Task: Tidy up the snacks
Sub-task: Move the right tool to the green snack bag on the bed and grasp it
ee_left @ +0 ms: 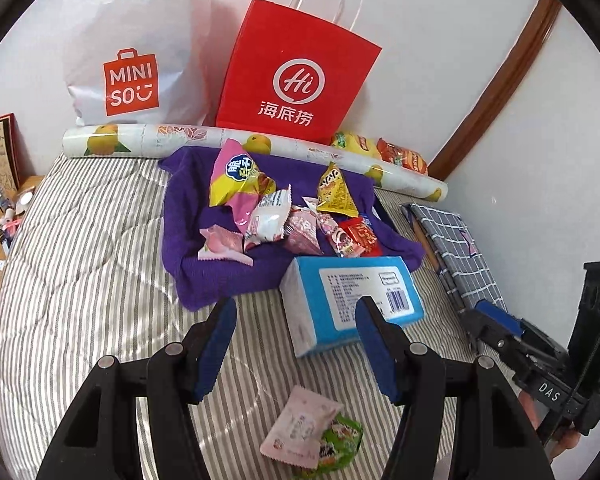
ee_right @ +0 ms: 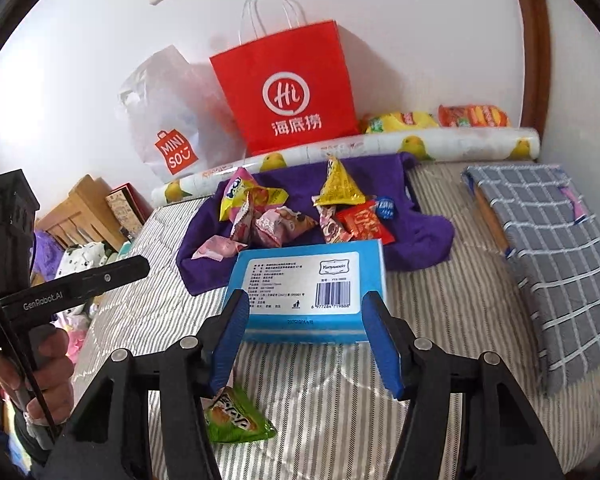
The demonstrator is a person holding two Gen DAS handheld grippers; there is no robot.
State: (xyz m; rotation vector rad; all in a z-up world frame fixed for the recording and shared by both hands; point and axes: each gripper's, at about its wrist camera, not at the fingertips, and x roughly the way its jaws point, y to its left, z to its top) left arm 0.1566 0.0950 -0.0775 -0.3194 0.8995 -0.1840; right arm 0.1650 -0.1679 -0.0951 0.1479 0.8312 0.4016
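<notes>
1. The landmark is the blue rectangular cardboard box with a white barcode label, lying on the grey-and-white striped quilt. Just behind it a purple towel carries most of the snacks: a pink-and-yellow foil packet, a yellow pyramid-shaped pouch, a red flat wrapper and several small pink ones.
2. In front of the box, nearest the cameras, lie two strays: a pale pink sachet partly over a green crinkly packet.
3. The left gripper stands half open with nothing between its blue pads; the right gripper is likewise half open and empty, its jaws framing the box's near edge without pressing it.
4. Risk, as I judge it: the two strays overlap, so a pinch on one may drag or flip the other. The slippery foil could squirt out of a shallow grip.
5. The box also blocks the straight path to the towel, so a low carry could knock it into the pile.
6. Only the left view shows the pink sachet. Only the right view shows the person's hand on the other handle.
</notes>
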